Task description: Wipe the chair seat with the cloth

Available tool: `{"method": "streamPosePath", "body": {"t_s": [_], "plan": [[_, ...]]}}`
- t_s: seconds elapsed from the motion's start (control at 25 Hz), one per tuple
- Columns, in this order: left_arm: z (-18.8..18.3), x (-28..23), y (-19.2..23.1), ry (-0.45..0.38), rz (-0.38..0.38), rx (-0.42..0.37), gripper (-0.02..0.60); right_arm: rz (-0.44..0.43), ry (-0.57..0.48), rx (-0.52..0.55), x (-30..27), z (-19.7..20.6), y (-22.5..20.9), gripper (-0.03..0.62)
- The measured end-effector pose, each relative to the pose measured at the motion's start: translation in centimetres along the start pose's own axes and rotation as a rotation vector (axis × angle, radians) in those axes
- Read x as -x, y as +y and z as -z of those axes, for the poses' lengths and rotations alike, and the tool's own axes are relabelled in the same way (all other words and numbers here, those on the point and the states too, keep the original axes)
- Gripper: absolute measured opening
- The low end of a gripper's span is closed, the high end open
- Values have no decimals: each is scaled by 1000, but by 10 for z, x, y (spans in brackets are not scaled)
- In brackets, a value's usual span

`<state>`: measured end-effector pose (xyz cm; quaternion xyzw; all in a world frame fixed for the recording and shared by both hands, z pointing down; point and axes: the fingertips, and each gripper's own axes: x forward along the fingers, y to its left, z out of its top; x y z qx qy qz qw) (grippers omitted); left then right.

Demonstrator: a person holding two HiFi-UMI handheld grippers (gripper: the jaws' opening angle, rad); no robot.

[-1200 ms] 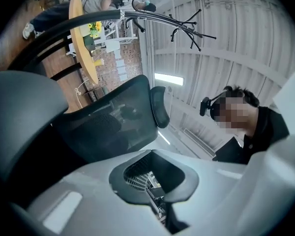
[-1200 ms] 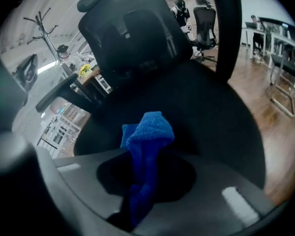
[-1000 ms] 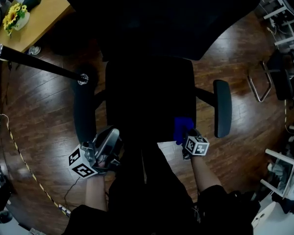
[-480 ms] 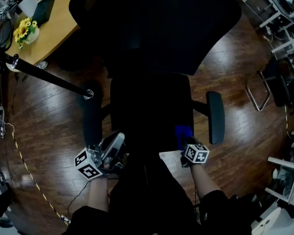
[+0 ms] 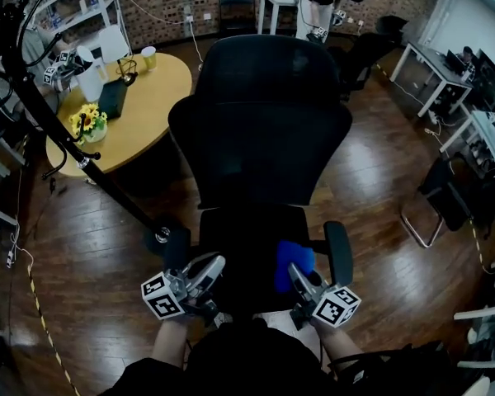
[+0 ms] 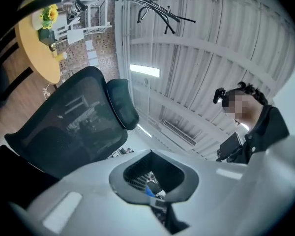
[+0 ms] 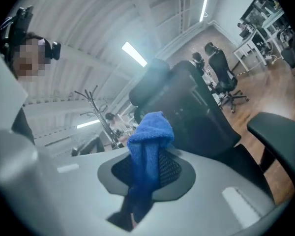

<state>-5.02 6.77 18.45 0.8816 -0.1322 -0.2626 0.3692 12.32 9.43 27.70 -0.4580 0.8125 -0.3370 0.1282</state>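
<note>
A black office chair fills the head view, its seat (image 5: 247, 242) below the mesh backrest (image 5: 260, 122). My right gripper (image 5: 299, 275) hovers over the seat's front right corner, shut on a blue cloth (image 5: 292, 264) that bunches up out of its jaws. In the right gripper view the blue cloth (image 7: 148, 139) stands up between the closed jaws of the right gripper (image 7: 146, 178), with the backrest (image 7: 196, 107) behind. My left gripper (image 5: 206, 272) is by the seat's front left corner, shut and holding nothing. The left gripper (image 6: 152, 157) tilts upward at the backrest (image 6: 71, 119) and ceiling.
A round wooden table (image 5: 153, 97) with yellow flowers (image 5: 89, 120) stands at the back left. A black coat-stand pole (image 5: 107, 184) slants down to the chair's left armrest (image 5: 175, 246). The right armrest (image 5: 338, 252) is beside the cloth. Desks and chairs (image 5: 445, 196) line the right side.
The head view has lifted from looking straight down to take in the room. Both grippers stay at the seat's front edge, now tilted more upward; the cloth is still in the right one.
</note>
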Motion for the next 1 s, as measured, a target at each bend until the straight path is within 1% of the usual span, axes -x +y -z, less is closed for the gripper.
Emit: {"method": "streamPosePath", "body": {"t_s": [0.12, 0.24, 0.4, 0.6, 1.0], "plan": [[-6, -5, -13, -10, 21, -4, -8, -53, -62, 18, 9, -28, 35, 61], [-6, -14, -27, -24, 46, -3, -8, -83, -111, 18, 23, -44, 50, 61], [2, -24, -40, -20, 55, -22, -8, -98, -137, 15, 38, -53, 52, 61], [-4, -26, -53, -35, 50, -55, -8, -110, -172, 5, 41, -64, 52, 61], [-12, -5, -50, -73, 3, -78, -8, -145, -171, 16, 26, -70, 59, 61]]}}
